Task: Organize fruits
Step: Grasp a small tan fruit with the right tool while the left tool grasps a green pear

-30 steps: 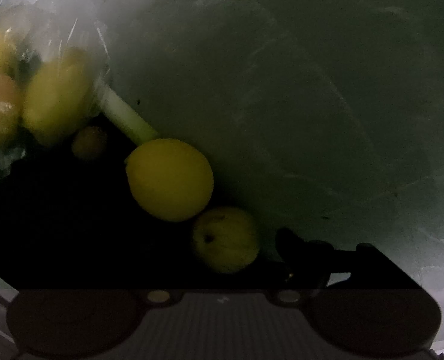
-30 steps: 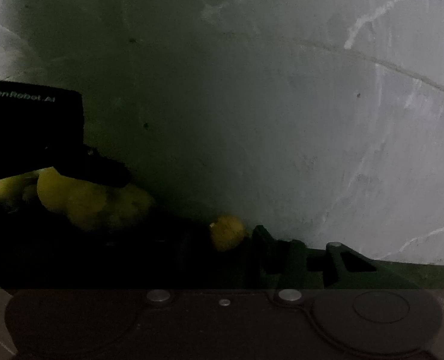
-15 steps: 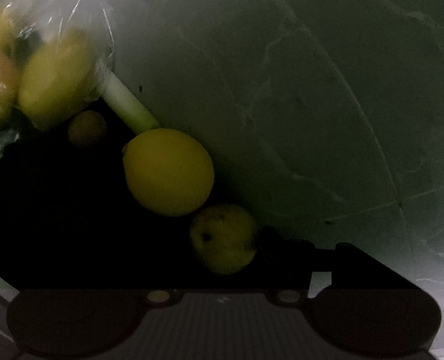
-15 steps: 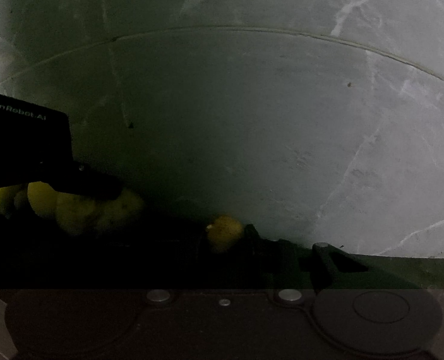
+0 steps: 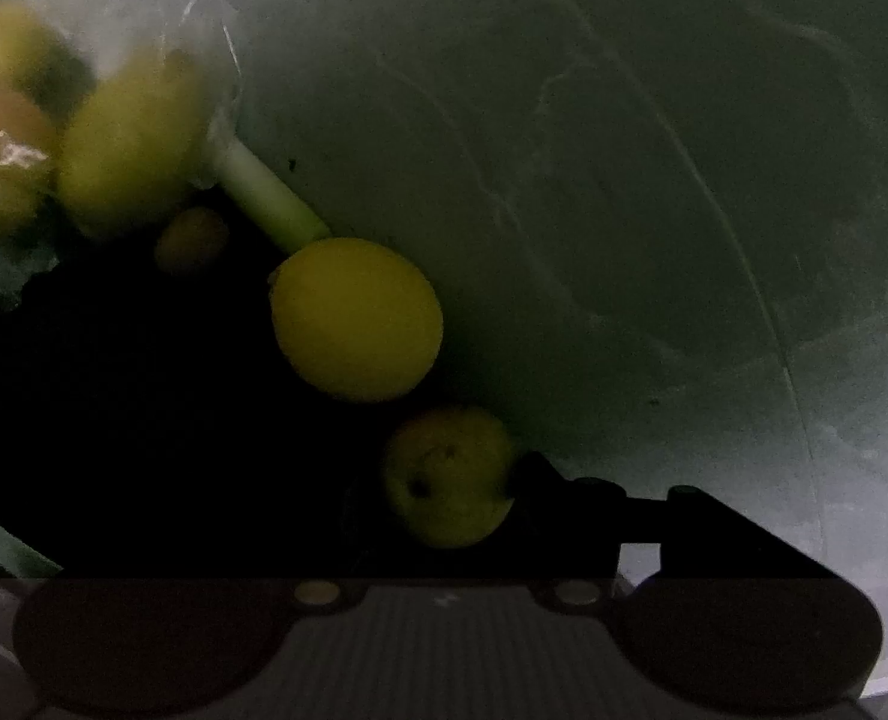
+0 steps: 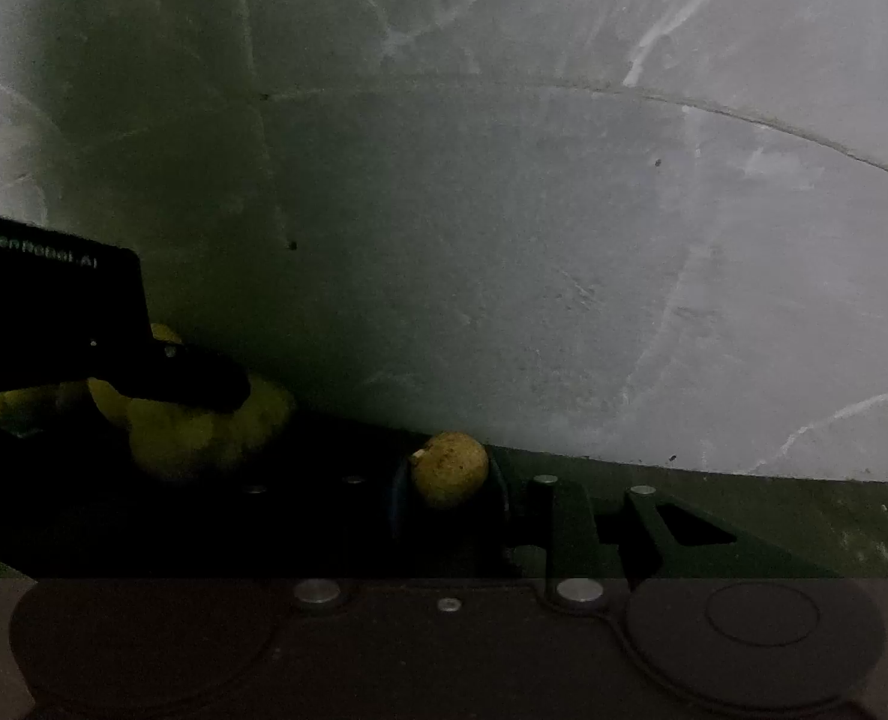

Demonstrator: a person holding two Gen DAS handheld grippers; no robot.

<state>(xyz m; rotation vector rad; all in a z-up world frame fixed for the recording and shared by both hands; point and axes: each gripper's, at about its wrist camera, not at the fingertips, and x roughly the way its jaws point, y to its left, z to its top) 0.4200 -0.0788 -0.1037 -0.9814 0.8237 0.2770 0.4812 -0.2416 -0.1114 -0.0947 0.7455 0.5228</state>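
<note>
Two views are showing this moment, and both are very dark. Through the left wrist camera, the left claw (image 5: 480,480) is sitting low in the frame with a small yellow-green fruit (image 5: 449,476) right at its tip; the right finger (image 5: 570,501) is touching the fruit's side, while the other finger is lost in the black, so I cannot tell whether the claw is clamping the fruit or only lying against it. Just ahead of the claw and a little to its left, a large round yellow fruit (image 5: 357,318) is lying on the dark surface. A pale green stalk (image 5: 267,195) is running from that fruit up and away to the left. Far ahead on the left, a clear plastic bag (image 5: 84,114) is holding more yellow fruits, blurred. A small dull fruit (image 5: 191,238) is sitting beside the bag, apart from the claw. A grey marbled floor (image 5: 624,210) is filling the right side.

Through the right wrist camera, the right claw (image 6: 462,498) is framing a small speckled yellow fruit (image 6: 449,468) at its tip; only the right finger (image 6: 549,516) is showing, so I cannot tell its grip either. To the claw's left, the other black claw body is hovering over a cluster of yellow fruits (image 6: 204,432).
</note>
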